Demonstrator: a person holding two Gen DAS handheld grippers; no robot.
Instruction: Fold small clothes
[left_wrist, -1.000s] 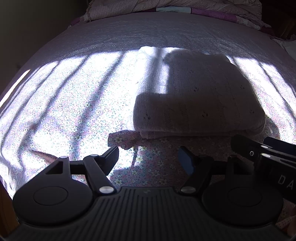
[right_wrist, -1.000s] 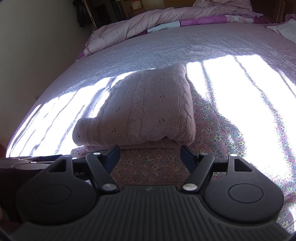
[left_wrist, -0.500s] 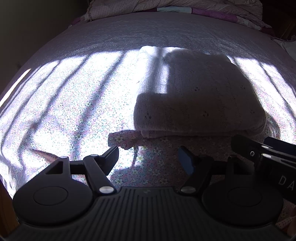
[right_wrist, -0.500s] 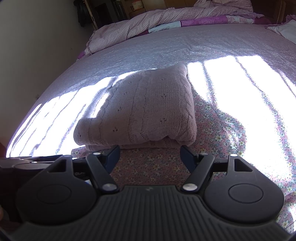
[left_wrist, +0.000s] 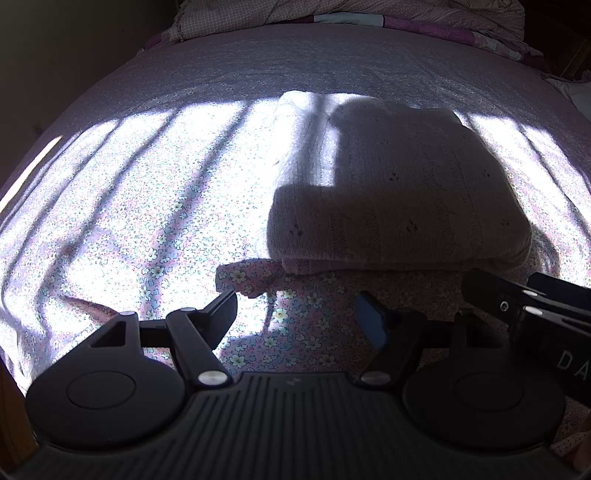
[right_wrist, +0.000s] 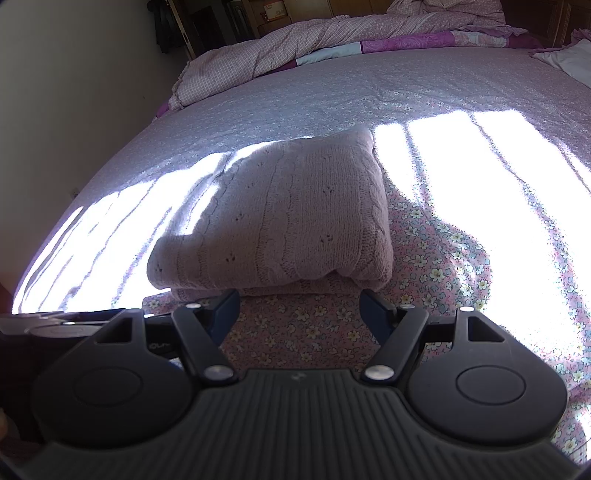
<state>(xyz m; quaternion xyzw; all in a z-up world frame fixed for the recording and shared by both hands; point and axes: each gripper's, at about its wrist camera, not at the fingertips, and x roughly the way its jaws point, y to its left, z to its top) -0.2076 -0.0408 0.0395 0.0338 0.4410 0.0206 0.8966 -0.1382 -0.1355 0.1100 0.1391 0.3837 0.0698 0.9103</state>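
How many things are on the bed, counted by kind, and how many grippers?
Folded pink knitted sweater: 1
Floral garment under it: 1
Bunched quilt at the far end: 1
Grippers: 2, left gripper, right gripper
Total: 5

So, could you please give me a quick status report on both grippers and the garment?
Left gripper open, empty. Right gripper open, empty. Knit sweater folded on floral bedsheet, just ahead of both. Nothing in the way.

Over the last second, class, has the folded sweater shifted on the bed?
No. In the right wrist view the folded sweater keeps its place against the sunlit stripes on the bedsheet, its near edge just beyond the open right hand-held gripper.
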